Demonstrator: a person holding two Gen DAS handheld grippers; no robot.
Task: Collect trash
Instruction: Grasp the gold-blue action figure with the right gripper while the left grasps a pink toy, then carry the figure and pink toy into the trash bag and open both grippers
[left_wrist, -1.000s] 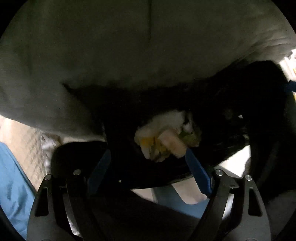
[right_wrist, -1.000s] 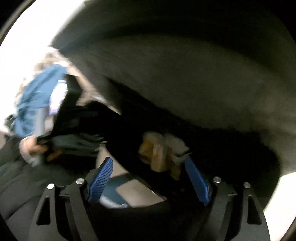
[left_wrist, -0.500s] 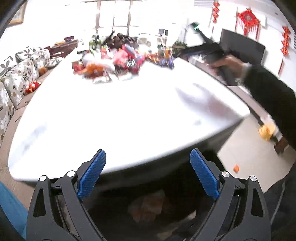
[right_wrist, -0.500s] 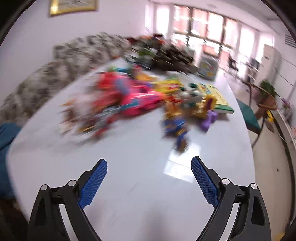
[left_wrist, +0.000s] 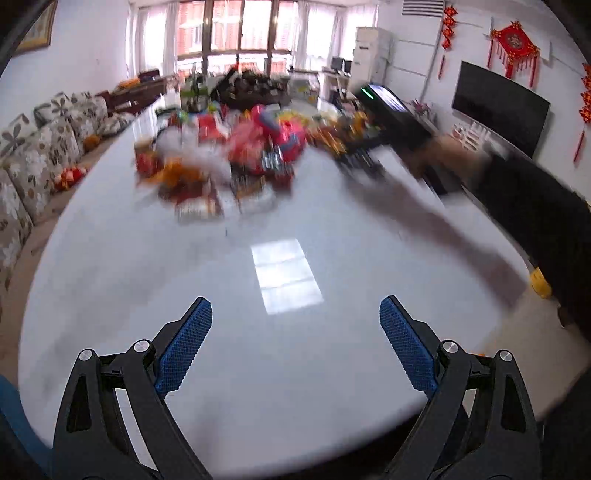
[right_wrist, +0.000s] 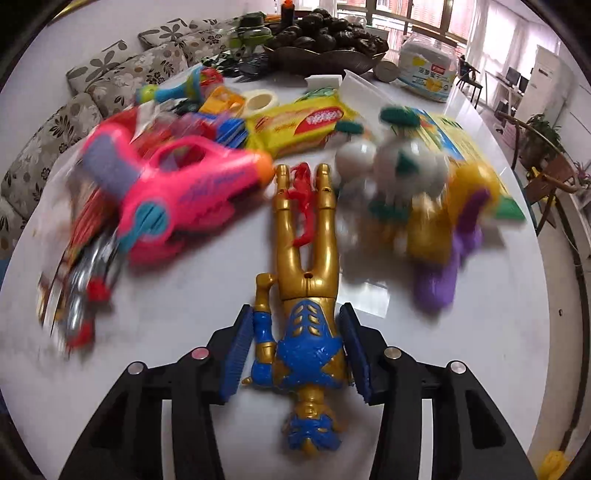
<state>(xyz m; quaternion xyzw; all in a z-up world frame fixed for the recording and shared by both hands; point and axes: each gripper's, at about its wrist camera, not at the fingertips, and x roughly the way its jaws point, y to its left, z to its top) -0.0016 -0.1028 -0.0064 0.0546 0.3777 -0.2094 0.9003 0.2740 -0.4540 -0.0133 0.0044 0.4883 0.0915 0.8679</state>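
In the right wrist view my right gripper (right_wrist: 297, 350) has its jaws on both sides of the torso of a gold and blue action figure (right_wrist: 306, 295) that lies on the white table (right_wrist: 166, 350), head toward me. The pads touch or nearly touch its sides. In the left wrist view my left gripper (left_wrist: 295, 347) is open and empty above the near part of the white table (left_wrist: 280, 369). A blurred pile of toys and wrappers (left_wrist: 236, 158) lies at the far end. The right gripper (left_wrist: 369, 147) reaches into that pile, held by a black-sleeved arm.
Around the figure lie a pink toy gun (right_wrist: 177, 188), a yellow snack packet (right_wrist: 303, 125), a white-green plush (right_wrist: 402, 173), a purple toy (right_wrist: 458, 251) and red wrappers (right_wrist: 81, 258). A dark bowl (right_wrist: 317, 48) stands at the back. A floral sofa (left_wrist: 33, 162) runs along the left.
Both grippers have come up from the dark bag below the table to table height. The right gripper has moved forward into the pile and narrowed around the gold and blue figure.
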